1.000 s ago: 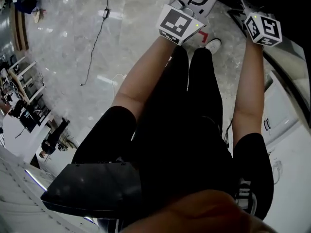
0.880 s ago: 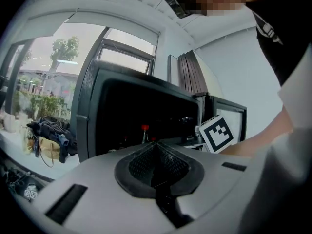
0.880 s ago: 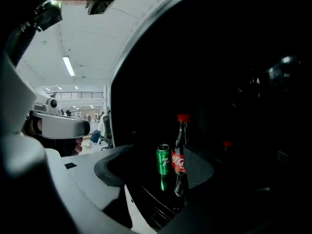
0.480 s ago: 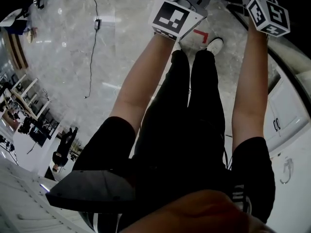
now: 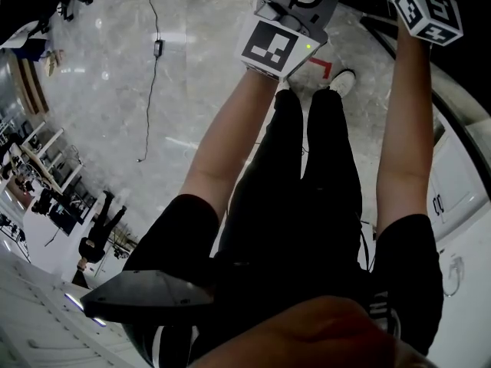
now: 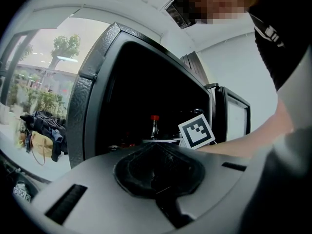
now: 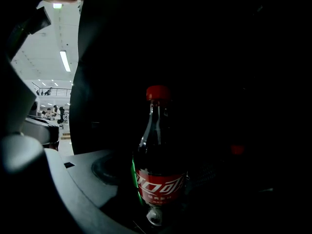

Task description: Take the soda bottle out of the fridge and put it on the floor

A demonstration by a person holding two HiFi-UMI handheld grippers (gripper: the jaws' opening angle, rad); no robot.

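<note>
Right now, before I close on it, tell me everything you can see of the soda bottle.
The soda bottle is clear plastic by its look, holding dark drink, with a red cap on and a red label in white script. It stands upright inside the dark fridge, in the gap of the right claw, whose jaws have just been opening; no pad visibly presses it. Its base is too dark to see.

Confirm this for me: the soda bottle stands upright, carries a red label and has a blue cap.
One thing is wrong: the cap is red, not blue. The right gripper view shows it. The soda bottle stands upright, carries a red label and has a red cap.
</note>
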